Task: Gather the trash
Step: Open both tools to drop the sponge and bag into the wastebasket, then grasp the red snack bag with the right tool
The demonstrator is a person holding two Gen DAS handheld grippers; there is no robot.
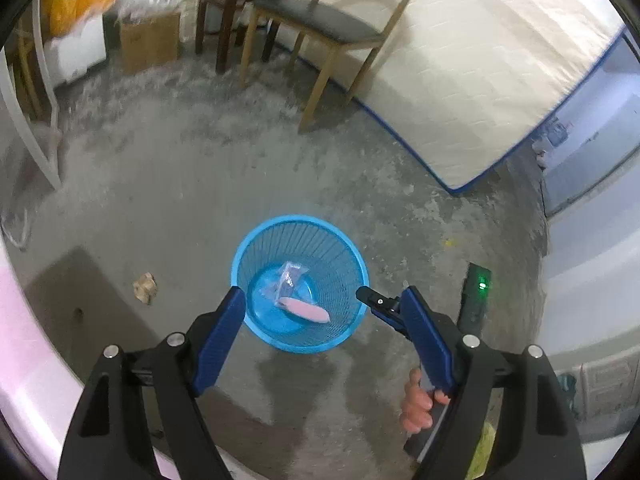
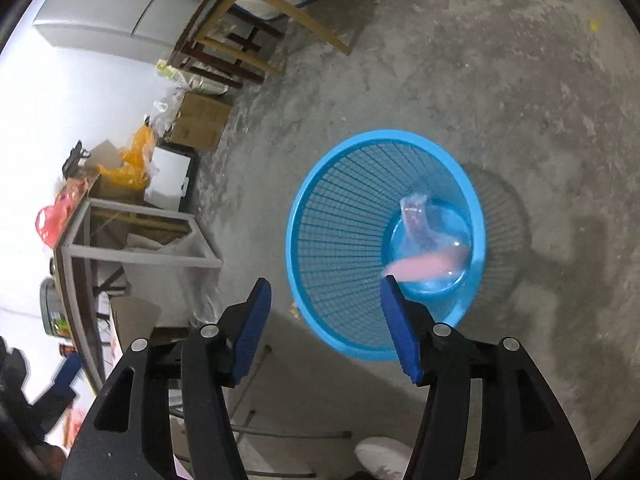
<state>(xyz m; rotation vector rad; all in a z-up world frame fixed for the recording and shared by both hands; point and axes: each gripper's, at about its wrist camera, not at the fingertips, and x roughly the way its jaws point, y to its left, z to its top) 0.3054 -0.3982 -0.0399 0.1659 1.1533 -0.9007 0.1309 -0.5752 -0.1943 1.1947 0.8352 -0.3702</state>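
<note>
I'm holding both grippers, left and right, released and empty above the bin, so trash is landing inside.

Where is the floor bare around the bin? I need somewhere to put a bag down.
Bare concrete lies between the blue basket and the mattress. Left of the basket, a crumpled scrap intrudes. Crowded by the chair.
</note>
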